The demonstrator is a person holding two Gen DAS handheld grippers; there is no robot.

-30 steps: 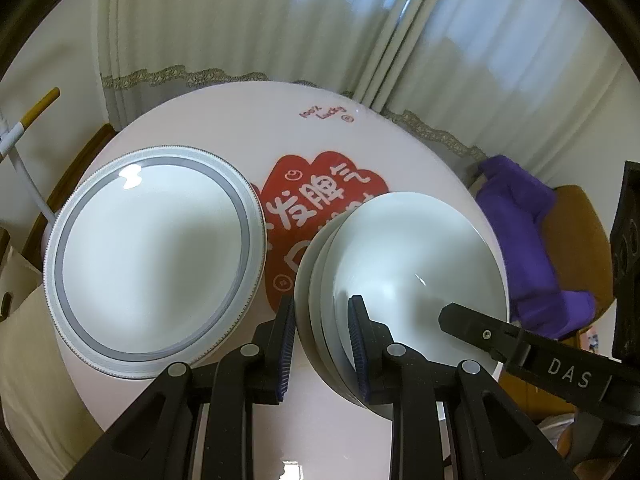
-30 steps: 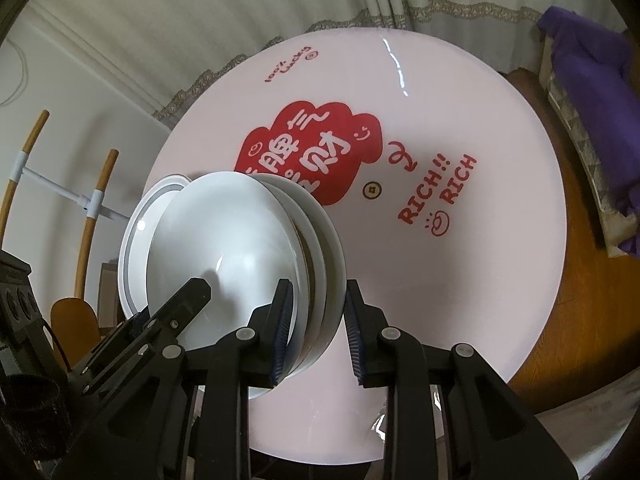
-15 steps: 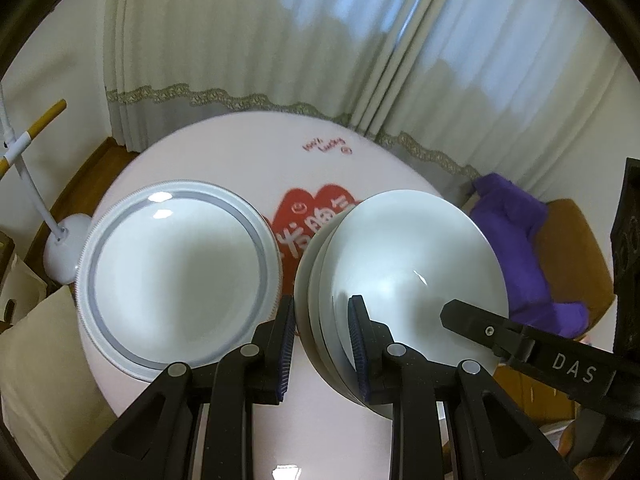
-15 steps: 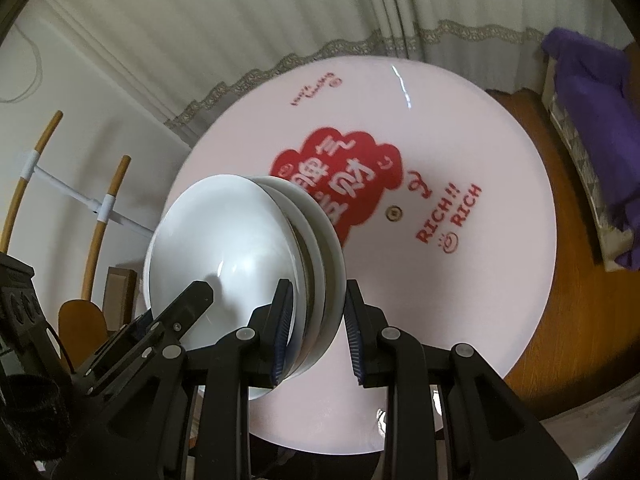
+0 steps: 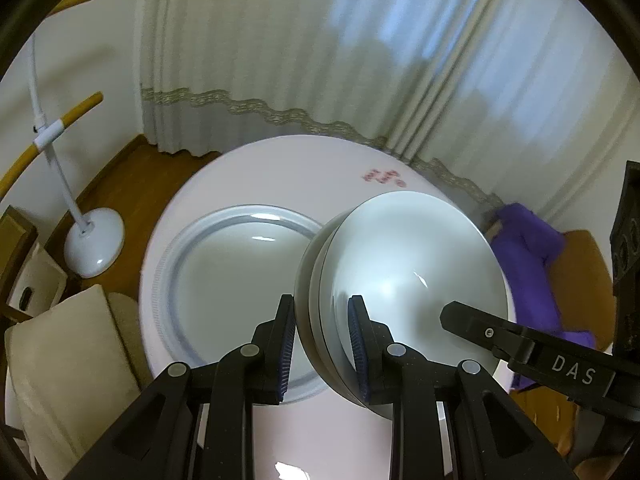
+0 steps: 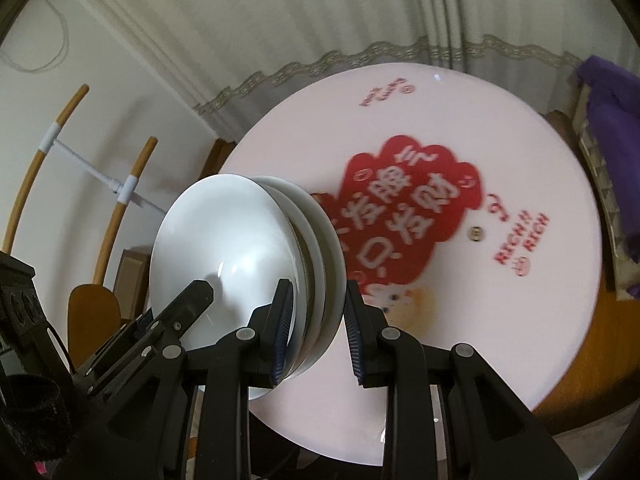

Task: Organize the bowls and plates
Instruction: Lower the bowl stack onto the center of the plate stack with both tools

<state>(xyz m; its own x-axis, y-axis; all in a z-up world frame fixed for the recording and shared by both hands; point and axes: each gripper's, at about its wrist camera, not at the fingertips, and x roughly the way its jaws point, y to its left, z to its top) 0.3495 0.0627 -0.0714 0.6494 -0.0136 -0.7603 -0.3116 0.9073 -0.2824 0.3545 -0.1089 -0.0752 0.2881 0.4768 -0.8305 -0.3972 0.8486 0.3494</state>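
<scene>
Since the earlier frames the stack of white bowls (image 5: pixel 404 280) had been lifted clear of the round pink desk (image 6: pixel 460 120) and carried up and toward the person, so that more of the floor and the curtain (image 5: pixel 280 60) came into both views, and the grey-rimmed plate (image 5: pixel 240 280) now showed directly behind the stack's left edge. The left gripper (image 5: pixel 322 344) pinched the near left part of the rims, one finger outside the stack and one inside the top bowl. The right gripper (image 6: pixel 318 336) did the same on the opposite side, so both sets of fingers were closed narrowly on the nested rims. The two-handed hold probably served to spread the weight of about three bowls and keep them from sliding apart; the stack hung tilted in each wrist view, and only the pinch on the rims held the bowls together. The grey-rimmed plate lay flat near the left edge of the desk, apart from the stack and untouched. The red printed patch (image 6: pixel 404 216) at the desk's middle was uncovered. A purple cloth (image 5: pixel 532 264) lay on a seat beyond the right edge, and a white floor stand (image 5: pixel 92 248) stood on the wooden floor to the left. Judging by the task, the stack was in transit to a new spot, perhaps onto the plate.
</scene>
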